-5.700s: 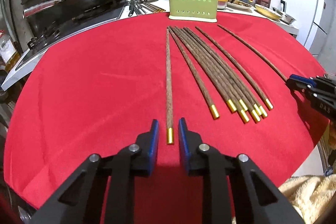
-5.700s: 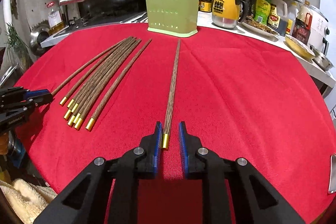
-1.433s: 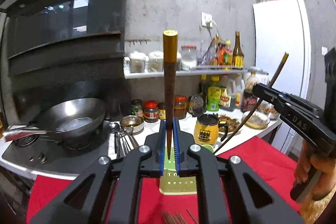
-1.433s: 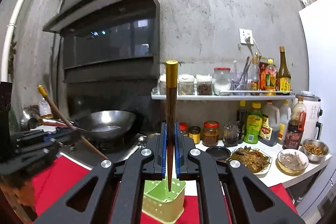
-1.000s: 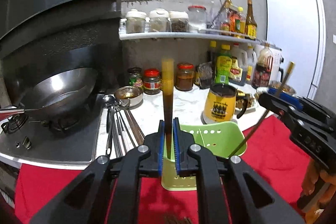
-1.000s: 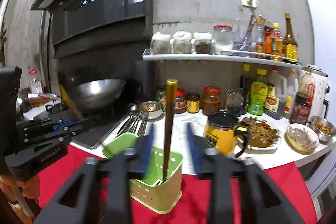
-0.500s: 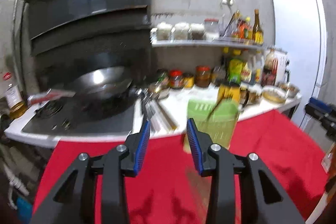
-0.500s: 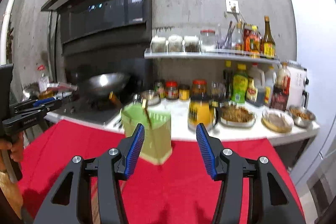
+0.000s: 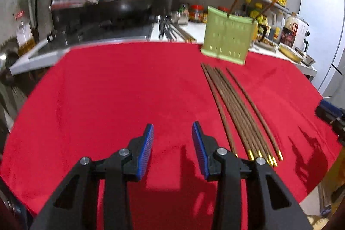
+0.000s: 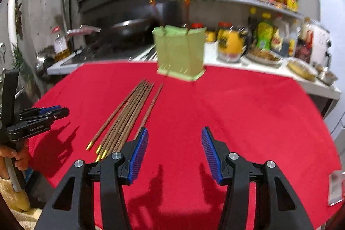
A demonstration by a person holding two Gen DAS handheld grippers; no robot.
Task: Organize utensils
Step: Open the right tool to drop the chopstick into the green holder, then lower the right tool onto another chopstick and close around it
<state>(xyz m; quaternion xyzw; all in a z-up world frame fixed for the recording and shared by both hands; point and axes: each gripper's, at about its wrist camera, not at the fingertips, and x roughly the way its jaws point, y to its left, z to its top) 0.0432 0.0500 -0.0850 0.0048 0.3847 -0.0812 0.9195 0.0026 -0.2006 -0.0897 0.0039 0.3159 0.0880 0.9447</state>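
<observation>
Both grippers tilt down toward the red tablecloth (image 9: 103,89), each with its blue-padded jaws parted and nothing between them. The left gripper (image 9: 172,133) has just been opening and hangs over bare cloth, with the bundle of wooden chopsticks (image 9: 237,113) lying just to its right, gold tips toward the camera. The right gripper (image 10: 174,137) has likewise just been spreading its jaws and stands wider; the same chopsticks (image 10: 127,120) lie to its left, their gold tips near its left finger. At the far edge of the cloth stands the green utensil holder (image 9: 228,40), with two chopsticks leaning up out of it. Only the right wrist view shows the person's hand (image 10: 10,156) gripping the left gripper's handle, and cream towelling below it. The left wrist view catches just the blue tip of the other gripper at its right edge.
</observation>
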